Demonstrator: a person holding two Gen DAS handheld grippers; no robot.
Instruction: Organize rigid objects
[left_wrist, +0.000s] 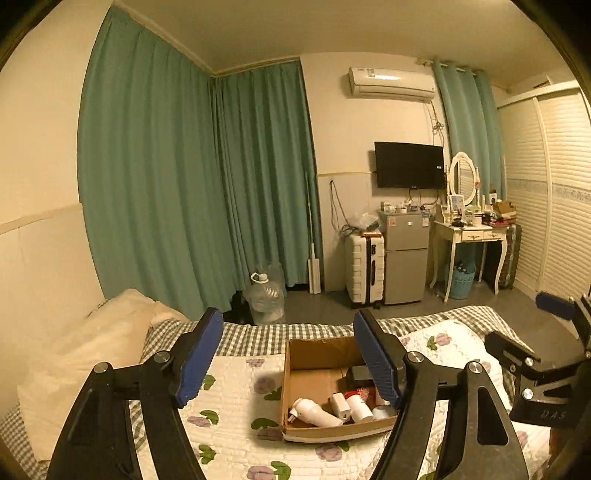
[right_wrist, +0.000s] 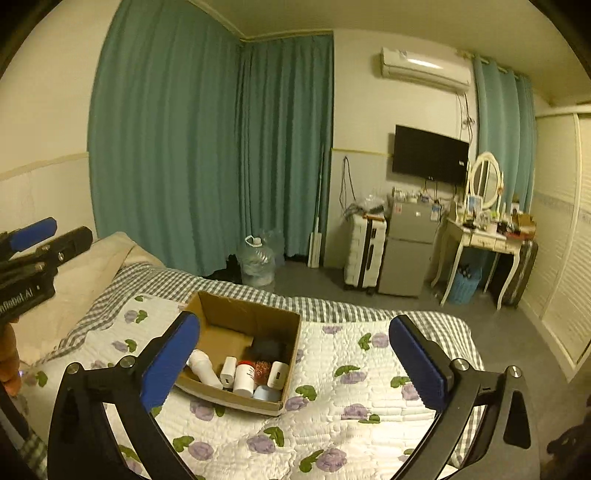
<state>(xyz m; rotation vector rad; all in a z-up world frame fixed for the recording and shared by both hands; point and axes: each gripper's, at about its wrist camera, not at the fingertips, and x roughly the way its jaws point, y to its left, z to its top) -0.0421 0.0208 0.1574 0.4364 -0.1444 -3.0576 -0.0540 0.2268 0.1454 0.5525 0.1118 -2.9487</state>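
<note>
A dim bedroom with teal curtains (left_wrist: 184, 177) on two walls frames a bed (right_wrist: 354, 398) spread with a white quilt printed in purple flowers over a grey checked sheet. Above it, both grippers hang with nothing between their blue pads. The left gripper (left_wrist: 288, 358) has its fingers spread wide, and so does the right gripper (right_wrist: 295, 360); in each wrist view the other tool shows at the edge of the frame, well apart.

Just beyond the fingertips, an open cardboard box (right_wrist: 207, 306) sits on the quilt, its flaps gone or folded, its near wall low. Along that near side lie the rigid objects: a white bottle (right_wrist: 203, 371) on its side, a small white charger (right_wrist: 228, 371) beside it, a white cylinder with a red band (right_wrist: 244, 380), a second white block (right_wrist: 277, 374) and a pale blue round item (right_wrist: 266, 394). A dark object (right_wrist: 267, 347) rests farther back; what it is cannot be told.

A cream pillow (left_wrist: 85, 354) lies at the bed's left end. Past the bed, on the grey floor, stand a large clear water jug (left_wrist: 265, 297), a white suitcase (left_wrist: 365, 269), a small grey fridge (left_wrist: 406, 256) and a white dressing table (left_wrist: 469, 236) with an oval mirror. A black television (left_wrist: 409, 165) and an air conditioner (left_wrist: 391, 84) hang on the far wall.
</note>
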